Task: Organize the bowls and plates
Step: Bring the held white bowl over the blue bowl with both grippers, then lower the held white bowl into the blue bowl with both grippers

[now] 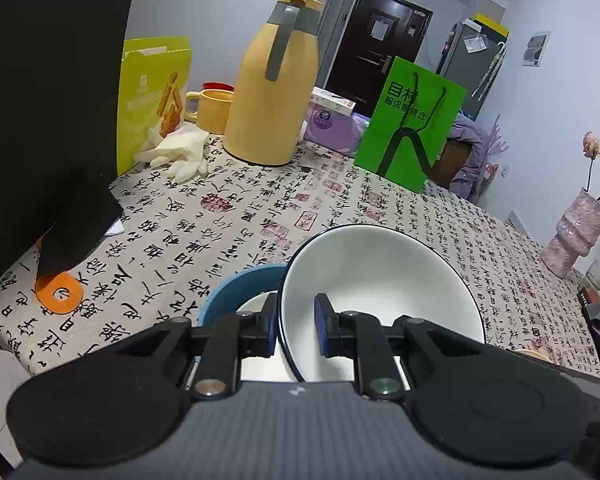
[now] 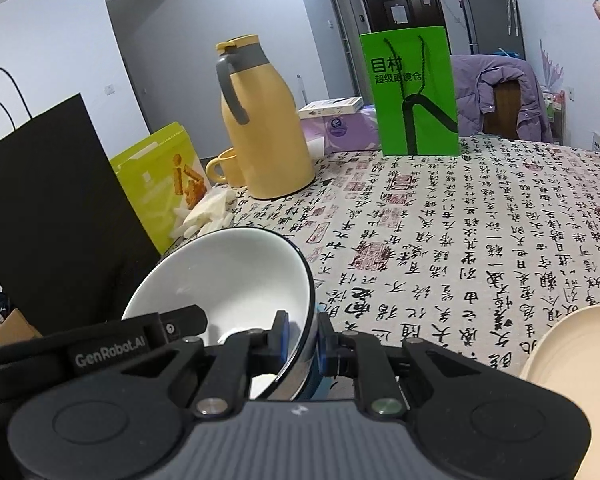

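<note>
Together, both tongs clamp one white ceramic bowl with a dark rim (image 1: 384,280): left tongs (image 1: 297,330) nearly closed on its left rim, right tongs (image 2: 303,338) nearly closed on its right rim. It hangs tilted just over a blue bowl (image 1: 236,284) above the calligraphy-cloth bench (image 1: 380,200).

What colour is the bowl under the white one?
Blue outside, white inside: blue bowl beside the white bowl, clearest in left wrist view.
</note>
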Action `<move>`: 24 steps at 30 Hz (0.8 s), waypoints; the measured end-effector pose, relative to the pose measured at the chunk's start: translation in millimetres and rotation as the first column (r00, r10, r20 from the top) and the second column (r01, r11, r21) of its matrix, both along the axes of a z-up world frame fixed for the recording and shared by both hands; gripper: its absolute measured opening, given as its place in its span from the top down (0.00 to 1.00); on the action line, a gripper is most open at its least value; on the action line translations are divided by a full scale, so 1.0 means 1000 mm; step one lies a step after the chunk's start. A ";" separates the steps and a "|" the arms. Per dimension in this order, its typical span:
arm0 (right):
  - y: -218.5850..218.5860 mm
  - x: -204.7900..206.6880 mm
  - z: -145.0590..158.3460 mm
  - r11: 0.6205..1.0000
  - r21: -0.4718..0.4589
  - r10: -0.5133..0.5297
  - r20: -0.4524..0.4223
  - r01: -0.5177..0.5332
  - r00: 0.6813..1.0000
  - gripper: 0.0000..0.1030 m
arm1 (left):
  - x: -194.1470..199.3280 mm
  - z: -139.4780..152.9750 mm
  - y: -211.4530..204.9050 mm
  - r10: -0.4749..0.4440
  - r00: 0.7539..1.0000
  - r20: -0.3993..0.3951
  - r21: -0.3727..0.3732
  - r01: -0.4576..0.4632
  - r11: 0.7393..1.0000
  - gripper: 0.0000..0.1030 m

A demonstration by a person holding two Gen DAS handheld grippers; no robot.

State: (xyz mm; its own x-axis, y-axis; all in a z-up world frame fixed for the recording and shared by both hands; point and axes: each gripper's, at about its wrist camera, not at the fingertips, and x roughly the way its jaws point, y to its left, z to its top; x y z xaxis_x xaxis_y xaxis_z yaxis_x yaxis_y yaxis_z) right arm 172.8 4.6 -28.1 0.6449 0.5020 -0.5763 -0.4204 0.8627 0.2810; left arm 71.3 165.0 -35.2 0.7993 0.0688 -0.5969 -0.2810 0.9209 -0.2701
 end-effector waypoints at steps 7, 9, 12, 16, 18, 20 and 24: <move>0.011 0.003 -0.006 1.000 -0.013 0.015 -0.008 -0.015 1.000 0.86 | 0.001 -0.008 0.009 0.008 1.000 -0.012 0.003 -0.008 1.000 0.83; 0.014 0.003 -0.007 1.000 -0.023 0.018 -0.007 -0.018 1.000 0.86 | 0.002 -0.011 0.010 0.007 1.000 -0.017 0.008 -0.007 1.000 0.82; 0.019 0.005 -0.010 0.999 -0.038 0.022 -0.005 -0.022 1.000 0.86 | 0.003 -0.015 0.012 0.006 1.000 -0.022 0.007 -0.006 1.000 0.82; 0.024 0.006 -0.015 0.998 -0.054 0.030 0.002 -0.030 1.000 0.86 | 0.003 -0.019 0.014 0.007 1.000 -0.019 0.020 -0.007 1.000 0.83; 0.025 0.006 -0.016 0.998 -0.057 0.035 0.006 -0.035 0.999 0.86 | 0.004 -0.021 0.014 0.008 1.000 -0.019 0.028 -0.008 1.000 0.83; 0.026 0.008 -0.018 0.997 -0.062 0.037 0.009 -0.036 0.999 0.86 | 0.006 -0.023 0.015 0.003 1.000 -0.022 0.021 -0.003 1.000 0.83; 0.026 0.008 -0.020 0.996 -0.081 0.038 0.029 -0.035 0.999 0.86 | 0.010 -0.027 0.014 -0.003 0.999 -0.034 0.023 0.004 1.000 0.83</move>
